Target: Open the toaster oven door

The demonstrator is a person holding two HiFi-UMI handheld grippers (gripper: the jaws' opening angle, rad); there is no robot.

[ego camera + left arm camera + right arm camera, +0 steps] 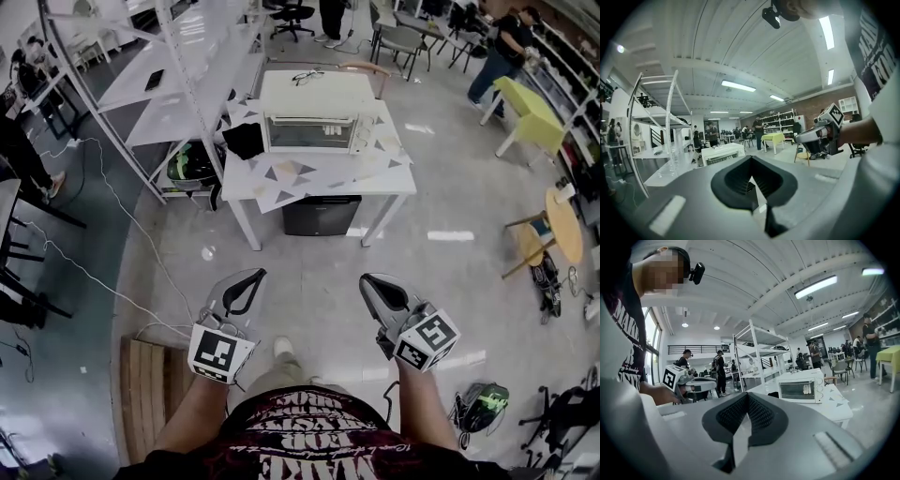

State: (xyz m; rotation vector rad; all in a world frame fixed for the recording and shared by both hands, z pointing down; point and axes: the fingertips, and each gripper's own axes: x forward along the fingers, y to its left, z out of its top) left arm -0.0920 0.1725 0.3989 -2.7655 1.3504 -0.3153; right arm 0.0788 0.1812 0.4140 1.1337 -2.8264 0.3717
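- Left gripper point(251, 277) is clenched, jaws pressed together with nothing between them; right gripper point(371, 280) is the same, jaws closed and empty. Both are held over the floor, well apart from the table.
- Toaster oven point(314, 112) stands at the table's far edge, roughly midway along it, its glass door point(310, 133) closed and facing the person.
- A pair of glasses point(307, 77) lies on the oven's top.
- White table point(309, 178) carries a cover with grey triangles; a black cloth point(246, 141) sits at its left edge, beside the oven.
- A dark box point(322, 217) stands on the floor under the table.
- White shelving point(178, 75) runs along the table's left side.
- The glossy grey floor point(309, 262) bears a white cable point(103, 281) and a wooden pallet point(150, 384) at the near left.
- At the right stand a yellow table point(530, 111) and a round wooden table point(565, 223).
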